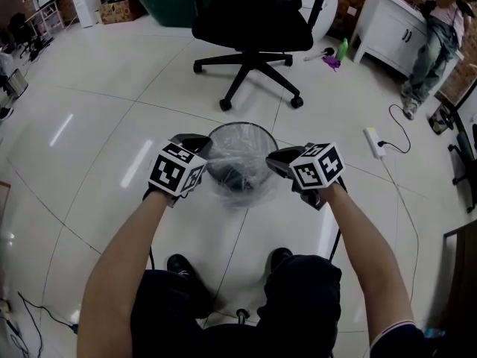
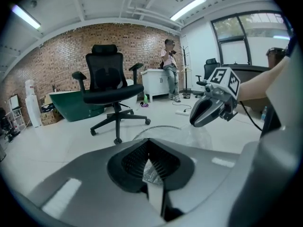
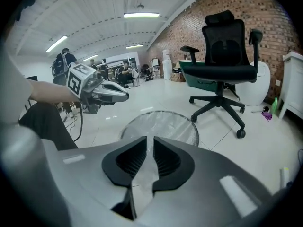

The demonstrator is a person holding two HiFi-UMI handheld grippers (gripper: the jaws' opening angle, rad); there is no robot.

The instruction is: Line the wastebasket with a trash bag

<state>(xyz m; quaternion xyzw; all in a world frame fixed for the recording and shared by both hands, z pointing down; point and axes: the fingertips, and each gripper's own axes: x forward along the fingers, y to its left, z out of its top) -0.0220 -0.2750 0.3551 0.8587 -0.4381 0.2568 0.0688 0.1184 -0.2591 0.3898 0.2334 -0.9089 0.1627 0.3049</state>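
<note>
A round wire wastebasket (image 1: pixel 240 134) stands on the white tile floor in front of me, with a clear trash bag (image 1: pixel 246 189) draped in and over it. My left gripper (image 1: pixel 204 149) is at the basket's left rim, its jaws shut on a fold of the bag's film (image 2: pixel 151 173). At the right rim, my right gripper (image 1: pixel 274 159) has its jaws slightly parted. A strip of the clear film (image 3: pixel 143 176) lies loose in the gap. Each gripper view shows the bag-covered rim (image 3: pixel 161 123) just ahead and the other gripper (image 2: pixel 202 115) across it.
A black office chair (image 1: pixel 250 22) stands just beyond the basket. A white power strip (image 1: pixel 373 142) and its cable lie on the floor to the right. A white cabinet (image 1: pixel 391 24) and a standing person (image 1: pixel 432 47) are at the back right. My shoes (image 1: pixel 179 264) are close to the basket.
</note>
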